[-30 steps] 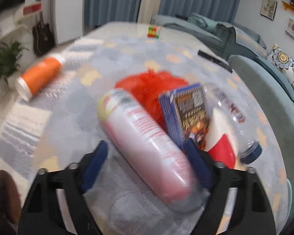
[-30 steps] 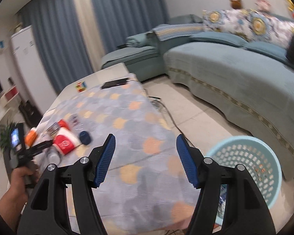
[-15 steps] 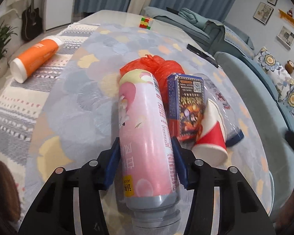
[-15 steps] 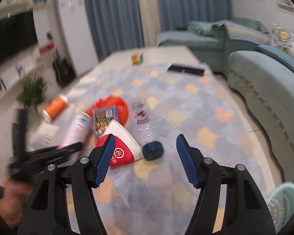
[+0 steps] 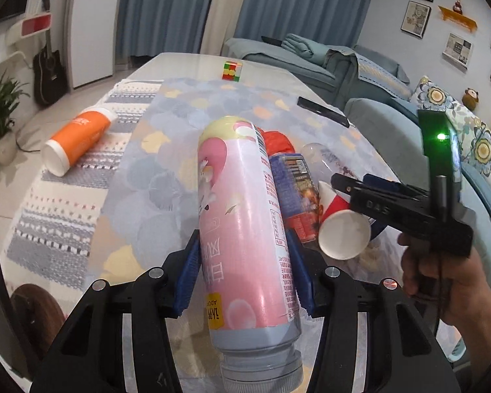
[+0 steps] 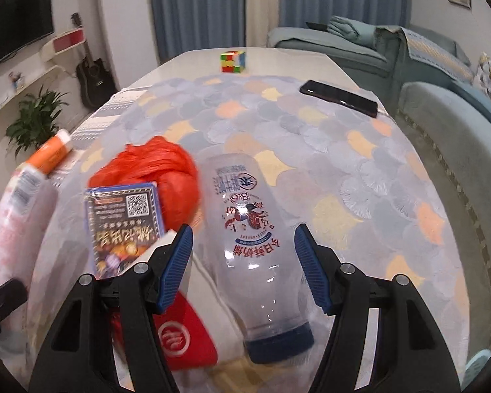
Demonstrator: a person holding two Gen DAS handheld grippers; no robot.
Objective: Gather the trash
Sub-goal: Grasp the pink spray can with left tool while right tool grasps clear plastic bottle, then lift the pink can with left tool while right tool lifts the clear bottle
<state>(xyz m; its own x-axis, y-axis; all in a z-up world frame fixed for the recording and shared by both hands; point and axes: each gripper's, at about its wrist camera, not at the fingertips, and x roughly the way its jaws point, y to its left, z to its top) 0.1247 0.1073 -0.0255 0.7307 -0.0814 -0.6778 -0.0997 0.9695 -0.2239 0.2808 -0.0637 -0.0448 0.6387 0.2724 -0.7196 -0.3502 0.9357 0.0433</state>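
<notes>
My left gripper (image 5: 242, 242) is shut on a pink bottle (image 5: 242, 196) with a grey cap, held a little above the patterned tablecloth (image 5: 167, 190). To its right lie a blue card box (image 5: 294, 193), a red-and-white paper cup (image 5: 343, 232) and a red plastic bag (image 6: 157, 170). My right gripper (image 6: 244, 232) is open and straddles a clear bottle (image 6: 255, 245) with a blue cap (image 6: 278, 344), which lies on the cloth. Its pads do not press on the bottle. A hand (image 5: 442, 278) holds that gripper.
An orange bottle (image 5: 78, 137) lies on the striped rug beside the table. A puzzle cube (image 6: 233, 61) and a black phone (image 6: 338, 98) sit at the far end of the table. A teal sofa (image 6: 458, 124) runs along the right. A light-blue basket rim (image 6: 478, 363) shows at bottom right.
My left gripper closed on the pink bottle and raised it off the cloth. My right gripper swung from the basket side over the table and came down around the clear bottle.
</notes>
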